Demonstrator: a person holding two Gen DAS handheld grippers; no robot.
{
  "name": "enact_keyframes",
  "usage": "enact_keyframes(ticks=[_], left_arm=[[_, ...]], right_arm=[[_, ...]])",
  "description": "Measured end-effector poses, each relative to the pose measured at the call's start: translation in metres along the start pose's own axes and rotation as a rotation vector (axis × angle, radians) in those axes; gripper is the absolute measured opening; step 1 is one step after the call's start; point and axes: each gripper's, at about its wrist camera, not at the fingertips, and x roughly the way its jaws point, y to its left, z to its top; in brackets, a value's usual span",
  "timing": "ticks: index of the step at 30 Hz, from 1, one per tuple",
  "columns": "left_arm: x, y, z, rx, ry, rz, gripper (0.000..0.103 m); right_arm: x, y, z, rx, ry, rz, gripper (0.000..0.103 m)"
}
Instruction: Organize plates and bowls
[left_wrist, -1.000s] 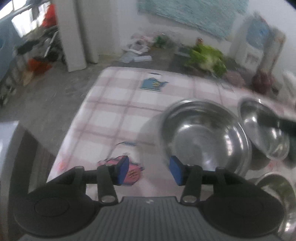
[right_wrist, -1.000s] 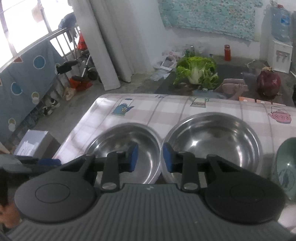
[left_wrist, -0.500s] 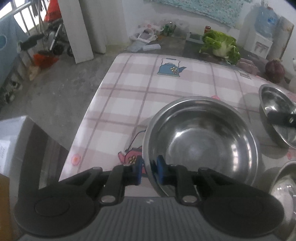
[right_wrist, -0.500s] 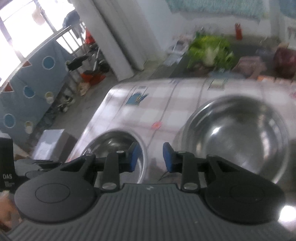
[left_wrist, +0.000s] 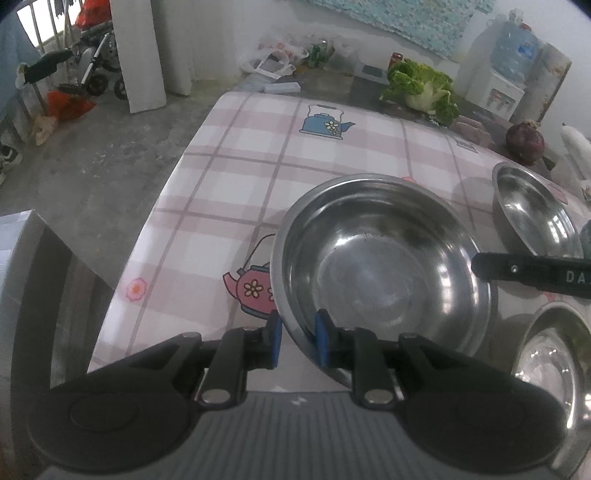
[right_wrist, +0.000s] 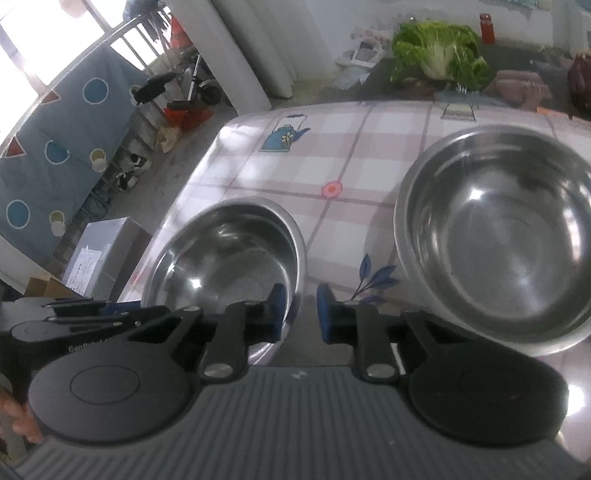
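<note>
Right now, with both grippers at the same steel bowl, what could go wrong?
1. The left gripper and right gripper have just closed on opposite sides of the steel bowl, pinching only its thin, slick rim. It could slip or tilt on lifting.
2. The second steel bowl stands close beside it, so a swing may knock it.

Dim daylight from a blown-out window (right_wrist: 55, 44), soft fisheye-bent edges.
</note>
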Motion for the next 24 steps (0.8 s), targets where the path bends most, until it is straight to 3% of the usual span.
enact_keyframes(ticks=[9,24], left_arm=[[-0.003,-0.002,0.000,-0.019,-0.008,0.012,0.019],[-0.032,-0.012,-0.003,0.011,-0.055,0.013,0.019]], right_arm=[[0.001,0.005,-0.003,-0.020,-0.014,-0.032,0.009],[-0.031,0.013,-0.007,-0.040,-0.061,-0.042,0.010]])
